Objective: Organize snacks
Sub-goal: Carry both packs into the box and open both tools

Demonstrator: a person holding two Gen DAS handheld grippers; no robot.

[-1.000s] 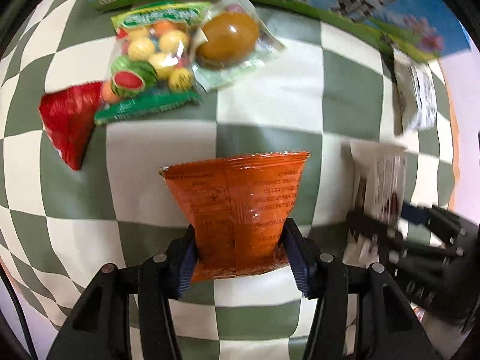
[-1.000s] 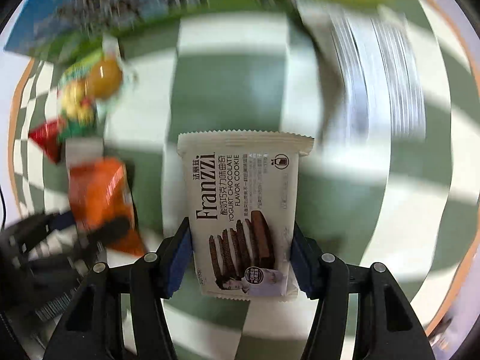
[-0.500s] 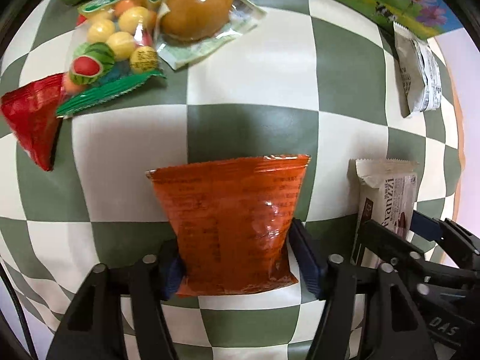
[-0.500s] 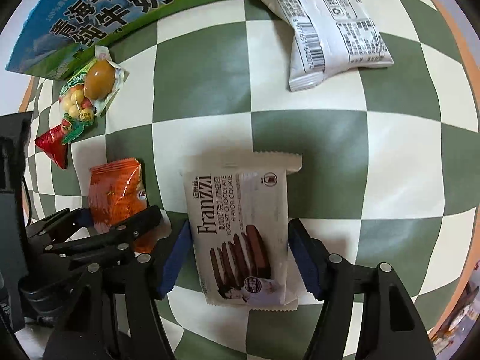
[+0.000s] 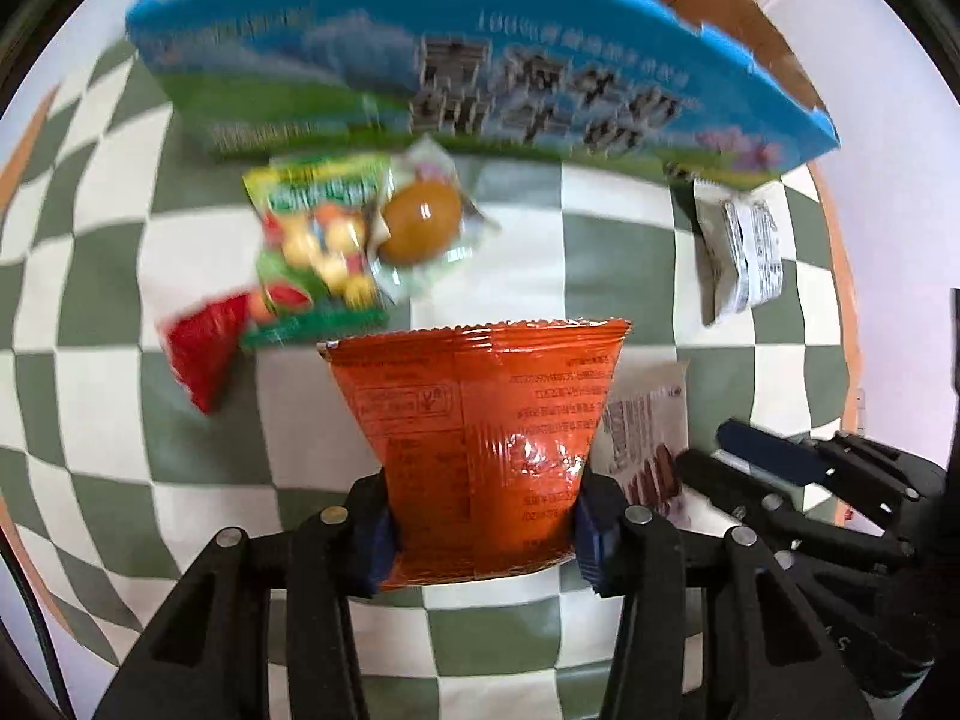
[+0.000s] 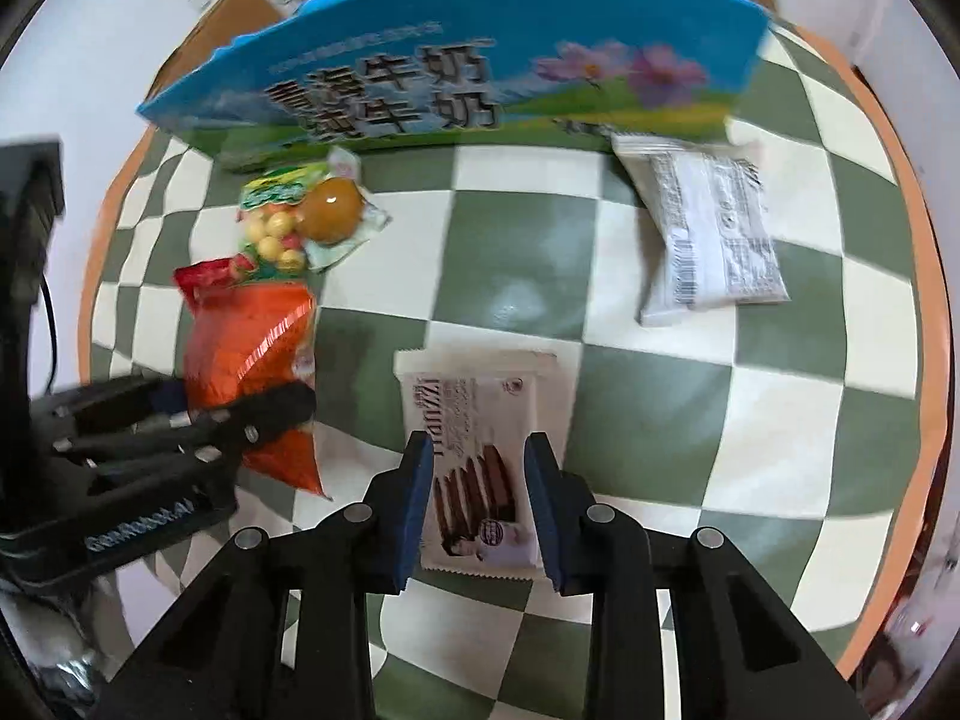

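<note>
My left gripper (image 5: 483, 525) is shut on an orange snack bag (image 5: 480, 420) and holds it above the checkered cloth. It also shows in the right wrist view (image 6: 252, 372). My right gripper (image 6: 480, 510) is shut on a white Franzzi cookie pack (image 6: 474, 450), lifted off the cloth; the pack also shows in the left wrist view (image 5: 645, 444). A blue and green milk carton box (image 6: 456, 78) stands at the back, open, with snacks inside.
On the green and white checkered cloth (image 6: 540, 252) lie a fruit candy bag (image 6: 273, 222), a wrapped brown egg (image 6: 333, 210), a red packet (image 6: 207, 279) and a grey-white packet (image 6: 708, 234). The cloth's orange rim (image 6: 924, 420) is at the right.
Both grippers closed on their packs and lifted them. Both moved up and back, so the box at the rear has come into view.
</note>
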